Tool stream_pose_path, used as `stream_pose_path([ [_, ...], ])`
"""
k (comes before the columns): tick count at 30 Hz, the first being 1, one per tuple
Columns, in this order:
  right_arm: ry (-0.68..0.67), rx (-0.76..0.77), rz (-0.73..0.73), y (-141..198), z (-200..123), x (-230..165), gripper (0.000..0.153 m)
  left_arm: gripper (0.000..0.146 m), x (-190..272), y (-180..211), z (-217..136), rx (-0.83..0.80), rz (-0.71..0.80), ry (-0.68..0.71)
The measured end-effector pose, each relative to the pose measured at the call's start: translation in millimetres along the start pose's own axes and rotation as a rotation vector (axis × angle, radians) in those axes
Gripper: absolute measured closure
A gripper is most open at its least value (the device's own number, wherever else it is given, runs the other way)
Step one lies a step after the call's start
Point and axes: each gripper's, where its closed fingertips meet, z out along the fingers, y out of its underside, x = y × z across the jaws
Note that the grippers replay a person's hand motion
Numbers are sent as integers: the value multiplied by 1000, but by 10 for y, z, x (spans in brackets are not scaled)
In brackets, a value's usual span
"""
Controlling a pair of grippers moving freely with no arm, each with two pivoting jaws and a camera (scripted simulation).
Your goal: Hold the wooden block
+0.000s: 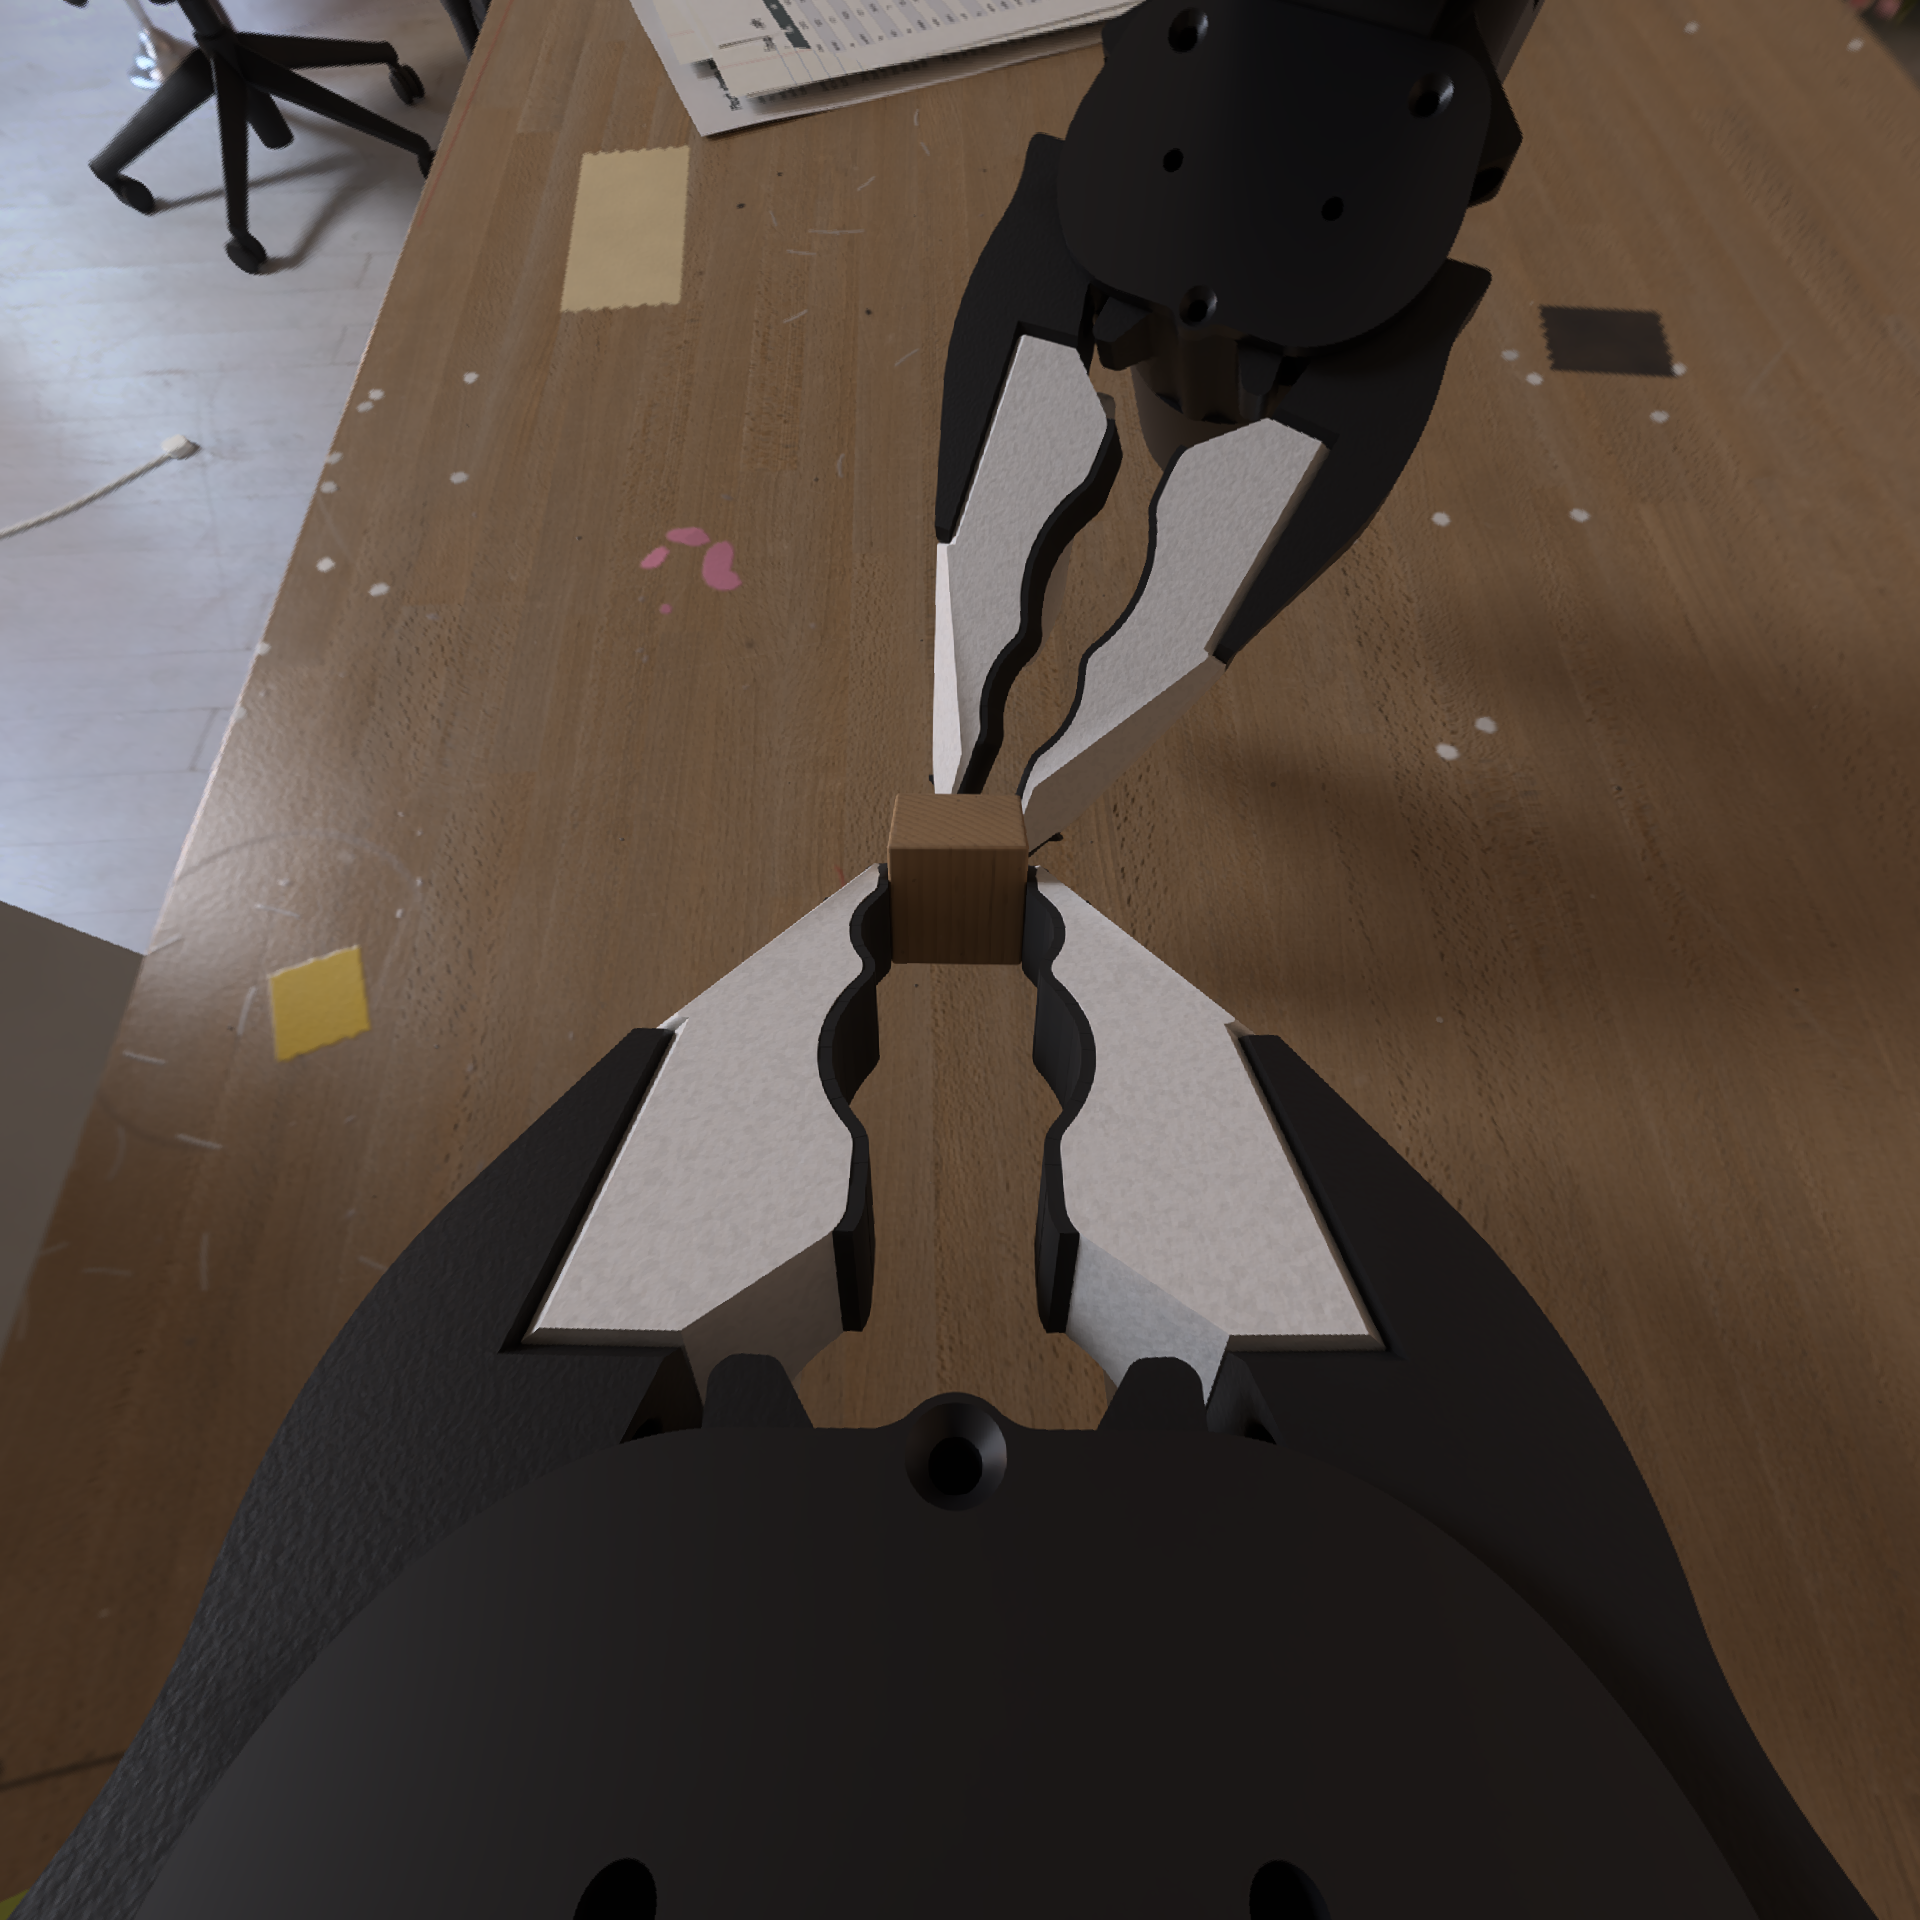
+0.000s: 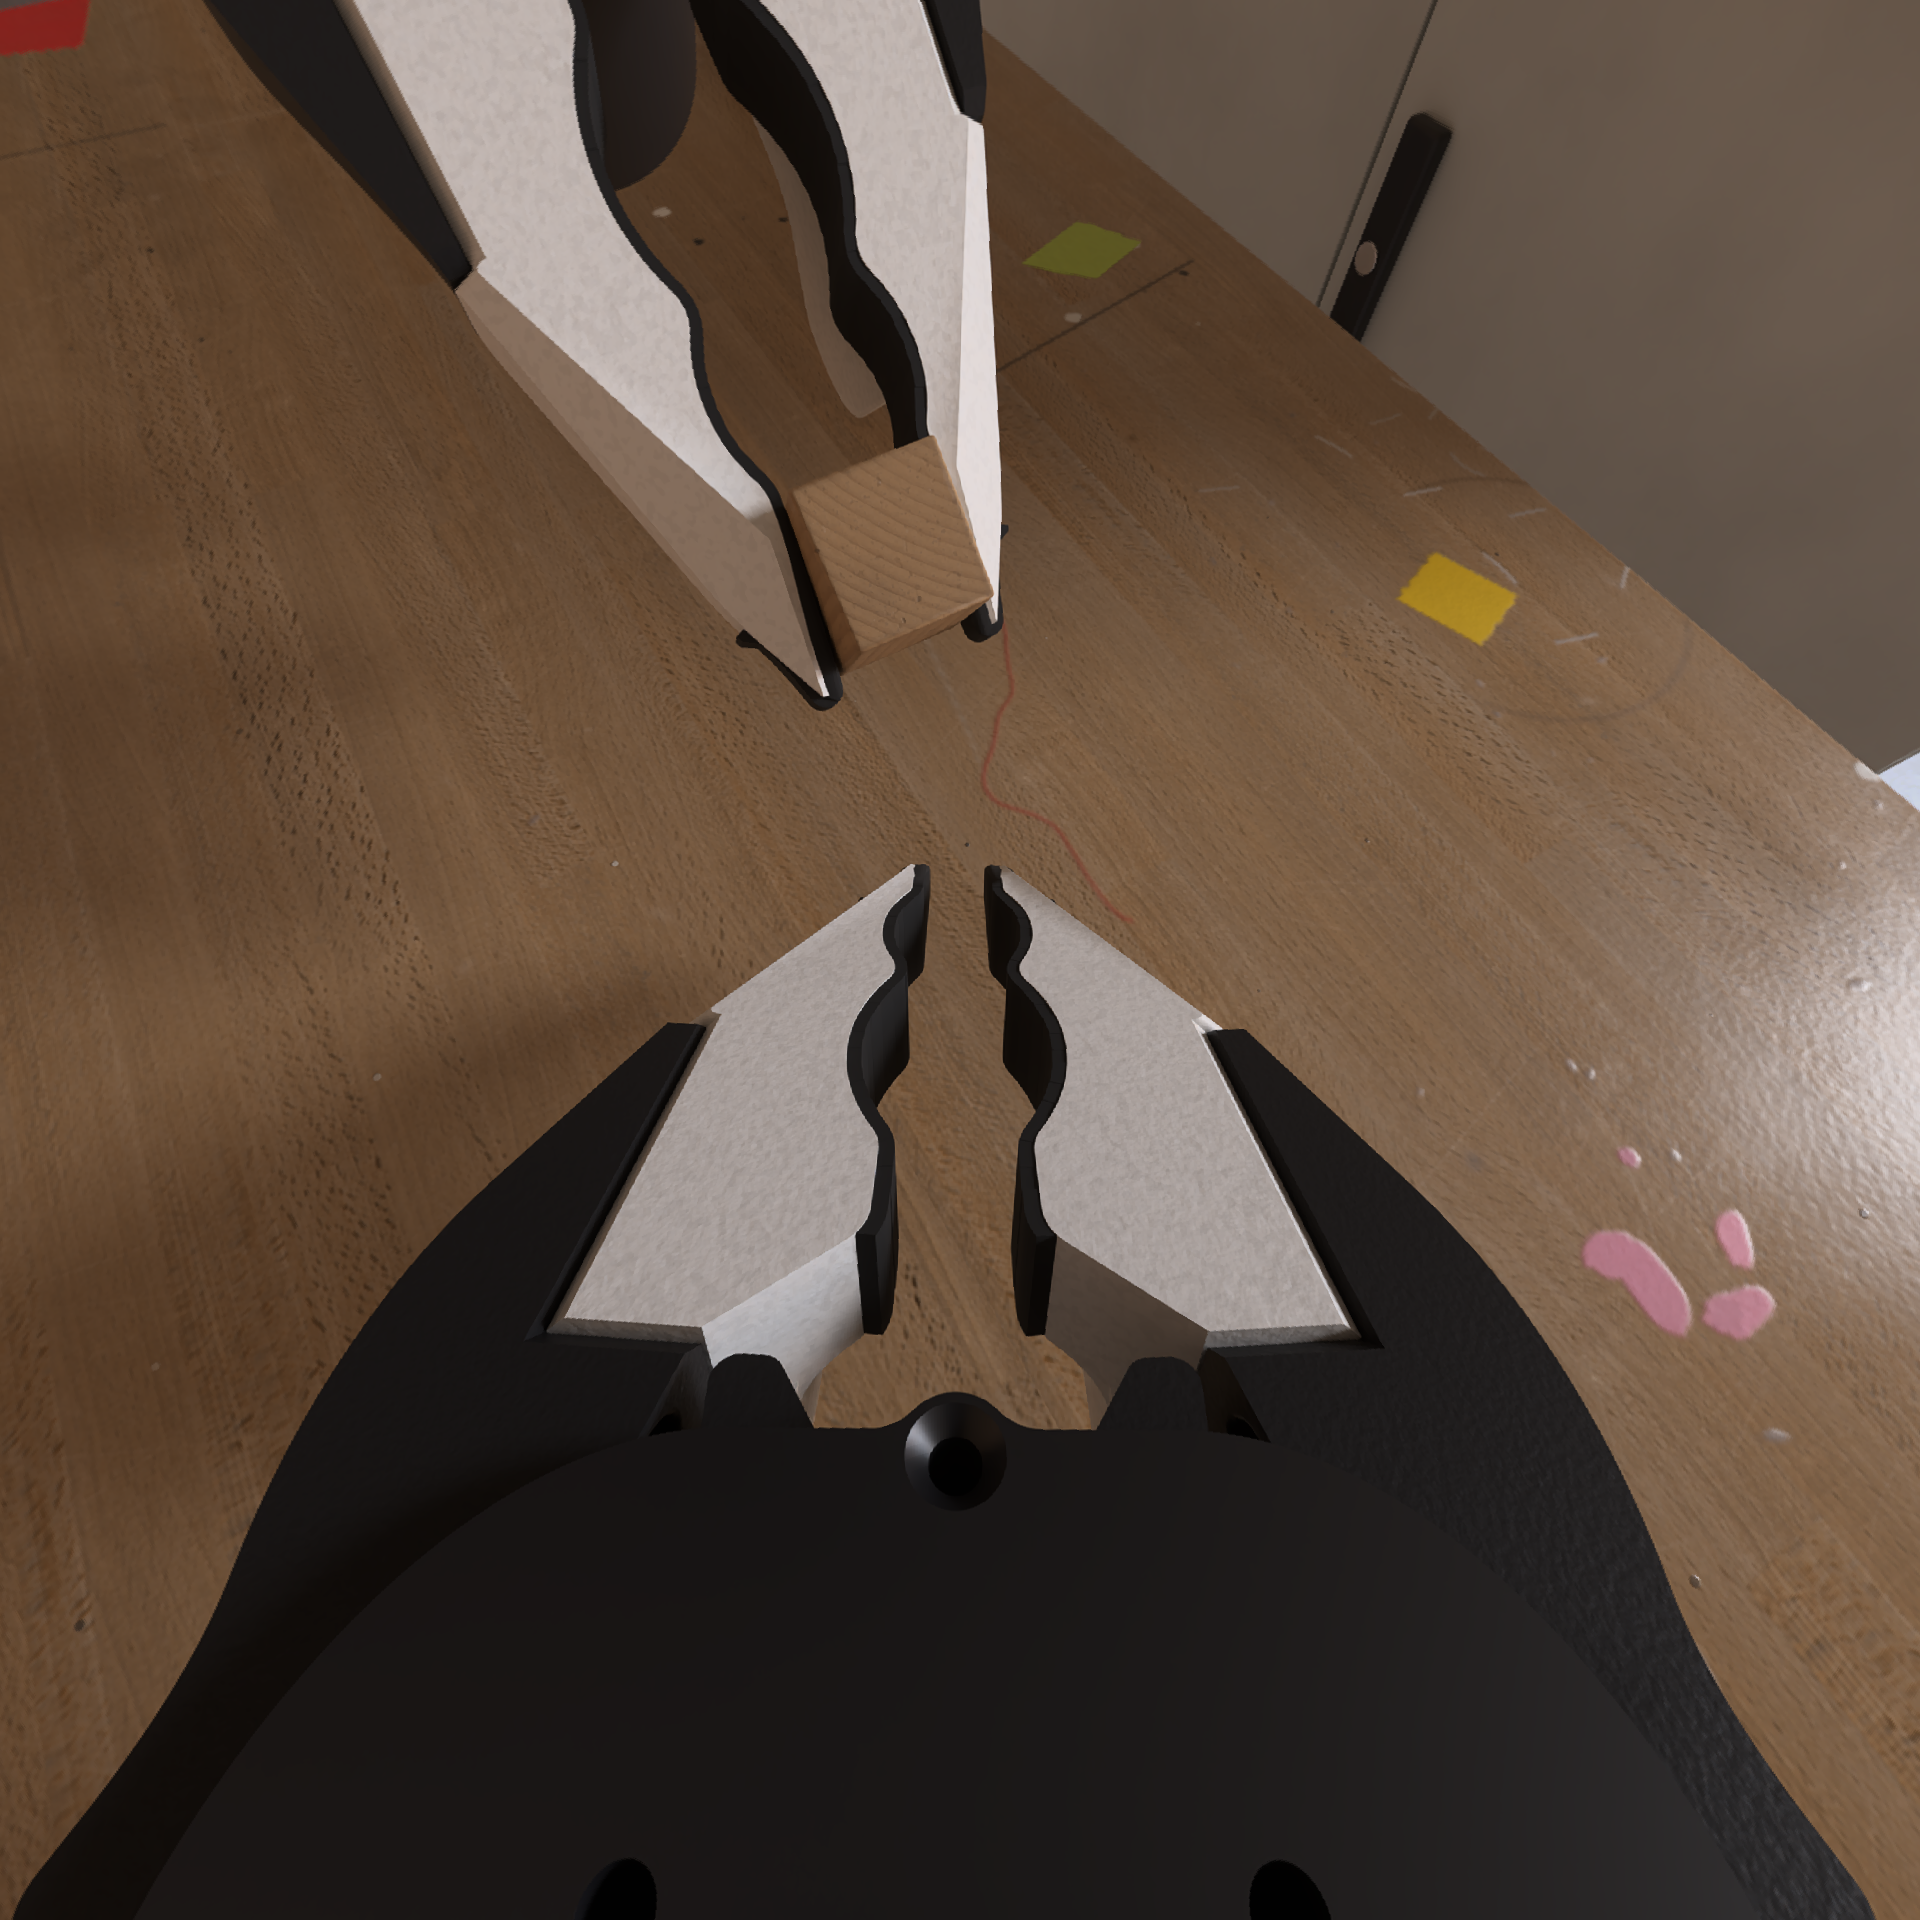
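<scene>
**Left gripper pinches the wooden block at the tabletop**

Black housing fills the foreground of the left wrist view, and ahead of it the left gripper [image 1: 958, 902] has its two white fingers closed against opposite sides of the wooden block [image 1: 956, 891]. The block sits between the fingertips, low over the wooden table [image 1: 520, 831]; whether it touches the surface cannot be told.

Facing it from the far side, the right gripper [image 1: 987, 792] points its tips down just behind the block. In the right wrist view, the right gripper [image 2: 957, 883] has its jaws narrowly parted with nothing between them, a short way from the block [image 2: 891, 549], which the left gripper [image 2: 902, 649] grips.

On the table lie a pink stain [image 1: 698, 559], a yellow patch [image 1: 318, 1000] and papers [image 1: 831, 52].
</scene>
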Motion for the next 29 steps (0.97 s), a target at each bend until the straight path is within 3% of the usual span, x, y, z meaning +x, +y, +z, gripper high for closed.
stream_pose_path([
  [14,-42,-7,-5,34,73,-59,143,122,-61,245,-139,107,-164,109],
  [17,-41,-6,1,21,77,-63,144,122,-51,235,-107,86,-123,76],
  [29,-14,-52,-70,36,5,-80,147,122,21,168,-4,100,-94,161],
])
